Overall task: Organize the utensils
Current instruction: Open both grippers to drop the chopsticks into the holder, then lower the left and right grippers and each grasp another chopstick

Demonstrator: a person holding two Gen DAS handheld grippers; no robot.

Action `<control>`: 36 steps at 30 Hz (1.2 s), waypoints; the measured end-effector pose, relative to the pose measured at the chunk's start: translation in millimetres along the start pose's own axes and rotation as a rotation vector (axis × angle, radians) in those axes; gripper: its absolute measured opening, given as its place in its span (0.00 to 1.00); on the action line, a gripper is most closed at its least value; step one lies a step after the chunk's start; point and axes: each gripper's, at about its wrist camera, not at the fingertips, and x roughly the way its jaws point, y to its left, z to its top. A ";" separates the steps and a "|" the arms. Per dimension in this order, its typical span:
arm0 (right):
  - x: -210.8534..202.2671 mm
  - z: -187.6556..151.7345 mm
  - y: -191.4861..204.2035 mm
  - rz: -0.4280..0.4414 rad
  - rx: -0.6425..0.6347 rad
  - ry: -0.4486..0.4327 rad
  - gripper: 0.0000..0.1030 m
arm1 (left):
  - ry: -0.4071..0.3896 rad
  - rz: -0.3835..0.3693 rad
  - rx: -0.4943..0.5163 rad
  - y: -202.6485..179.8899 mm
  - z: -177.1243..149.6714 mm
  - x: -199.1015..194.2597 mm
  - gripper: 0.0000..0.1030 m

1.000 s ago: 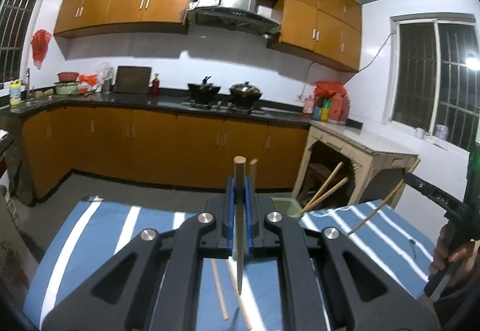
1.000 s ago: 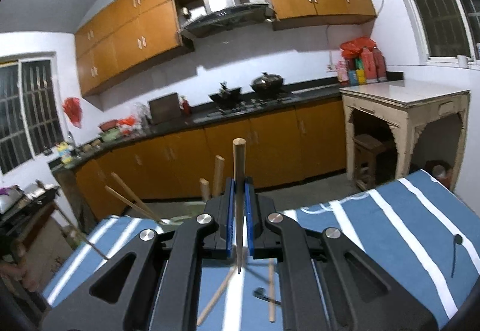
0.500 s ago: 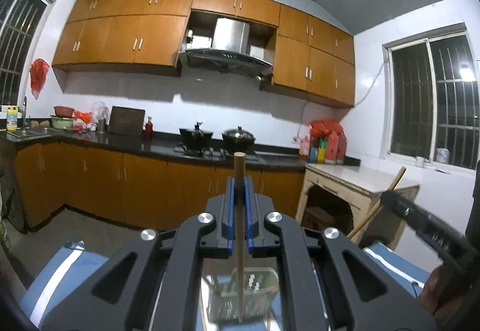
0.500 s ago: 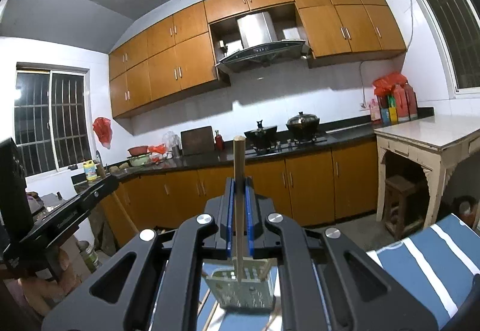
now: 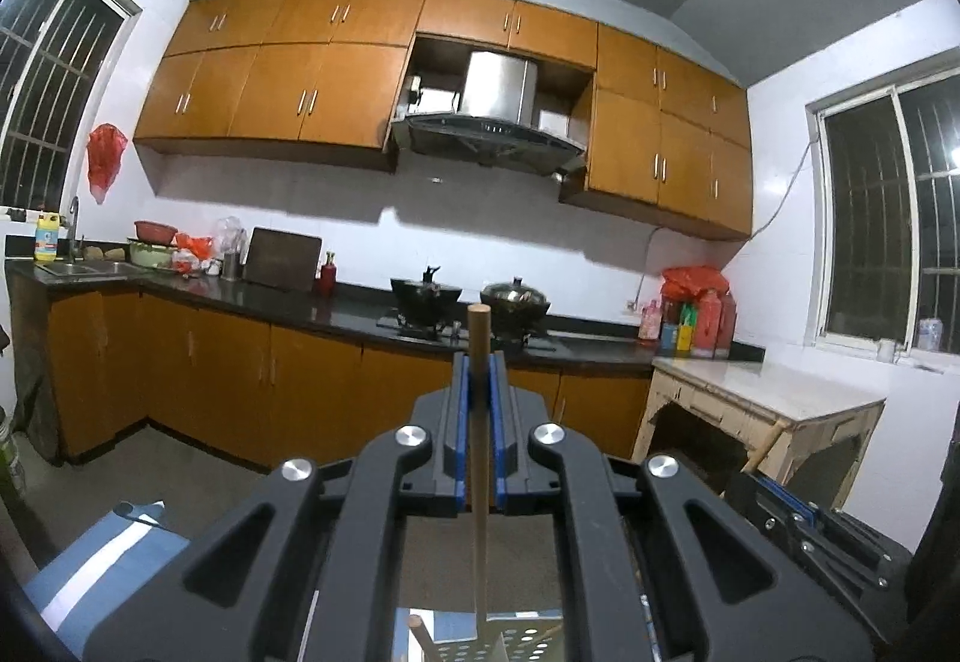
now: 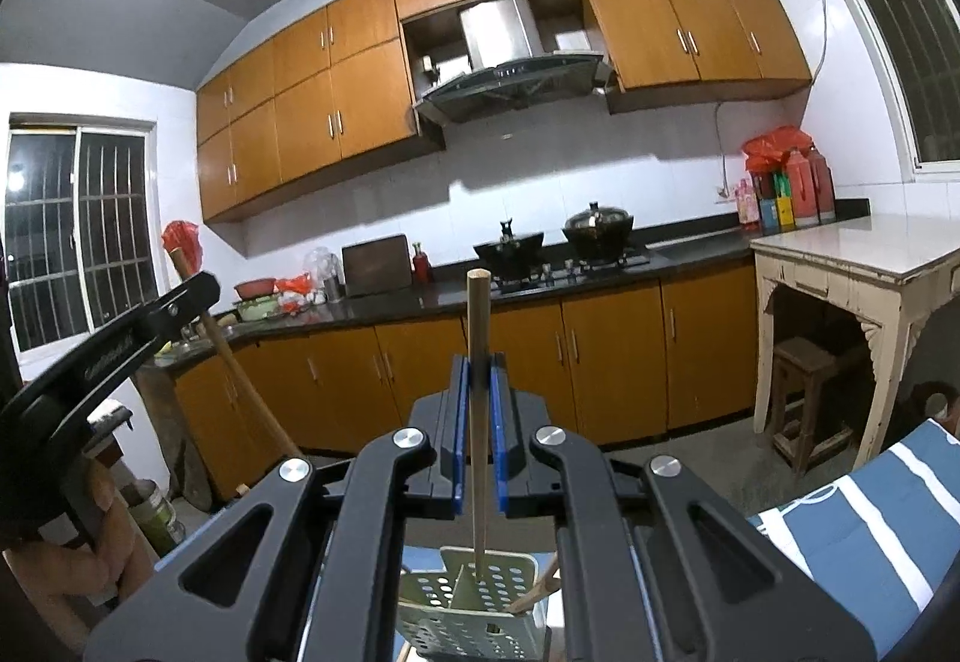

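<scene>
My left gripper (image 5: pixel 479 380) is shut on an upright wooden chopstick (image 5: pixel 479 458) whose tip hangs just over a perforated metal utensil holder (image 5: pixel 516 643) at the bottom of the left wrist view. My right gripper (image 6: pixel 479 380) is shut on another wooden chopstick (image 6: pixel 478 422); its tip reaches into the same perforated holder (image 6: pixel 480 596), which holds at least one more stick (image 6: pixel 534 593). The right gripper shows at the lower right of the left wrist view (image 5: pixel 798 524). The left gripper with its chopstick shows at the left of the right wrist view (image 6: pixel 120 338).
The blue-and-white striped tablecloth (image 6: pixel 870 530) lies below, also at the lower left of the left wrist view (image 5: pixel 108 560). Beyond are kitchen cabinets, a stove with two pots (image 5: pixel 468 296) and a worn white side table (image 6: pixel 858 266).
Both grippers have tilted up and moved in over the holder with their chopsticks. The table surface has dropped out of view and the holder now sits under both tips.
</scene>
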 end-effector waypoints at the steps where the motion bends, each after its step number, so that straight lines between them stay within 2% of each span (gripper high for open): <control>1: 3.4 -2.3 -0.1 -0.001 -0.002 0.007 0.07 | 0.008 0.001 0.004 0.6 -4.2 3.2 0.07; 7: 13.1 -18.7 -2.7 -0.007 0.008 0.059 0.07 | 0.095 0.011 -0.001 5.5 -31.0 25.8 0.07; 16: 22.6 -20.5 -2.8 -0.013 0.009 0.095 0.07 | 0.201 0.024 0.005 16.2 -54.5 39.7 0.07; 29: 29.9 -20.2 -4.2 -0.024 0.016 0.126 0.08 | 0.234 0.039 0.030 20.6 -64.8 38.7 0.08; 31: 28.8 -21.2 -4.7 -0.015 0.018 0.127 0.15 | 0.234 0.041 0.028 21.4 -64.0 37.1 0.11; 33: 25.6 -20.7 -6.5 -0.020 0.022 0.116 0.46 | 0.235 0.043 0.030 21.3 -63.4 35.0 0.28; 35: 21.1 -19.4 -7.6 -0.023 0.022 0.099 0.48 | 0.228 0.046 0.027 22.6 -62.5 30.7 0.35; 36: 19.0 -18.3 -8.1 -0.024 0.023 0.097 0.48 | 0.226 0.046 0.025 23.3 -61.6 29.3 0.35</control>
